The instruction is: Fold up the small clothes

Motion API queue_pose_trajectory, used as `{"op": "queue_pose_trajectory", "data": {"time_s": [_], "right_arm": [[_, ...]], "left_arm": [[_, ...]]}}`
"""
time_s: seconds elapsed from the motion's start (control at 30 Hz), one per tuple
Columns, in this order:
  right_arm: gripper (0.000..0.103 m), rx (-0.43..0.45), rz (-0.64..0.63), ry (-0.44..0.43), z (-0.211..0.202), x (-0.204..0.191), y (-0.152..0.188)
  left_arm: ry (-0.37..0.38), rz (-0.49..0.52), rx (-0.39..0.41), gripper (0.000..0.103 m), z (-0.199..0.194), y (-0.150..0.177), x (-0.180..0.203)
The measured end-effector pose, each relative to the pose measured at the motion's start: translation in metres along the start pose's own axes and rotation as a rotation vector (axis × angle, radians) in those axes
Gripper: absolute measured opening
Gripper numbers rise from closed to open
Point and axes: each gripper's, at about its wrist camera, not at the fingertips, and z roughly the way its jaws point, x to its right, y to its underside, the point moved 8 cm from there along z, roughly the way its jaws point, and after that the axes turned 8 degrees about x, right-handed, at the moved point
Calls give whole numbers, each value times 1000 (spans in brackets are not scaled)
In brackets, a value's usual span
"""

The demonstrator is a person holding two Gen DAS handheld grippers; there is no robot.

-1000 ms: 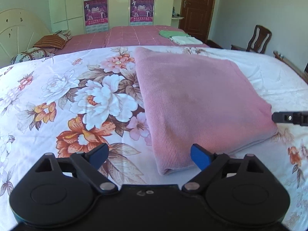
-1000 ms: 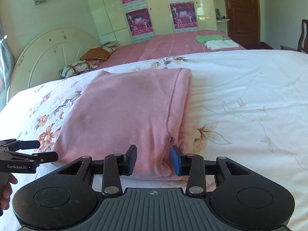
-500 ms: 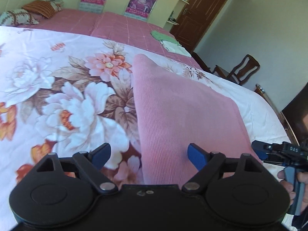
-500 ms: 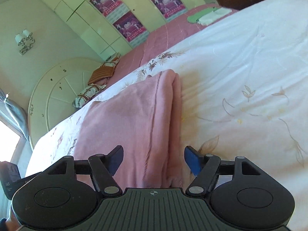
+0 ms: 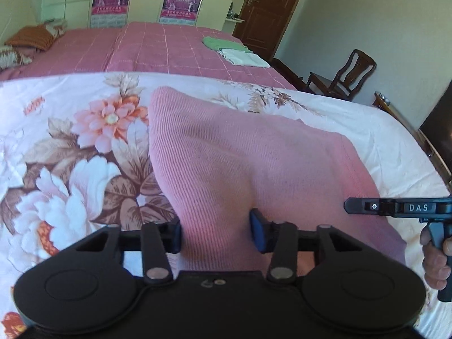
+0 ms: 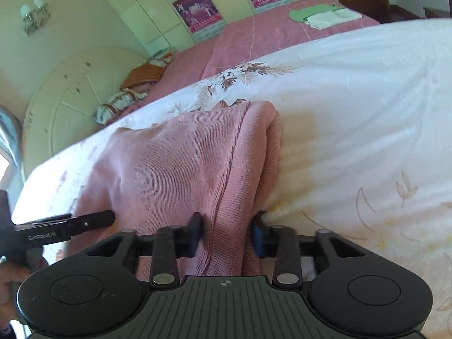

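Both grippers are black with blue-padded jaws, silver pivot screws and round side discs.

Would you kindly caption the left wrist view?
Left tool pinching the pink garment's near edge on the floral bedspread.

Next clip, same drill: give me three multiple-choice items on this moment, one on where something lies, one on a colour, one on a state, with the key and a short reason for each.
1. Where does the folded pink knitted garment lie?
A. on the floral white bedspread
B. on the wooden chair
C. on the floor

2. What colour is the cloth beside the folded white cloth on the far bed?
A. blue
B. green
C. yellow

3. How does the left tool stand?
A. wide open, clear of cloth
B. out of view
C. closed on the garment's near edge

Key: 1 A, flower print shows all around it; 2 B, the green cloth touches the white one; 3 C, fabric bunches between its blue pads.
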Motion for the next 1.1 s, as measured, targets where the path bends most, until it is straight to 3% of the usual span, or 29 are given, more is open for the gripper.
{"op": "queue_pose_trajectory", "data": {"time_s": [0.13,0.27,0.37,0.5,0.73,0.83,0.87,0.9,0.93,0.97,1.03,1.1], "right_arm": [[20,72,-182,90,-16,-36,2],[19,140,-254,94,-36,-88,-2],[19,159,-288,67,-40,-138,6],[19,148,-305,-5,-14,-212,30],[19,54,-274,-145,76,-327,86],[19,-2,-222,-146,114,-334,104],[19,-19,-205,-131,124,-330,110],[19,-29,-204,-101,132,-324,116],[19,-45,-177,-98,139,-314,118],[19,-38,-153,-113,137,-306,119],[23,-47,-158,-120,133,-304,116],[26,19,-207,-90,114,-305,103]], "left_arm": [[22,72,49,32,-29,-9,6],[15,137,114,32,-77,-21,-12],[-2,122,128,32,-116,-24,-55],[-77,120,109,32,-164,-16,-131],[-179,60,54,33,-212,16,-243],[-168,-7,-4,40,-198,41,-279],[-172,-21,-11,51,-192,50,-285],[-184,-38,20,73,-191,56,-294],[-210,-44,42,82,-193,58,-300],[-207,-55,48,84,-196,59,-305],[-182,-63,79,78,-206,52,-308],[-195,-30,142,66,-217,38,-309]]}}
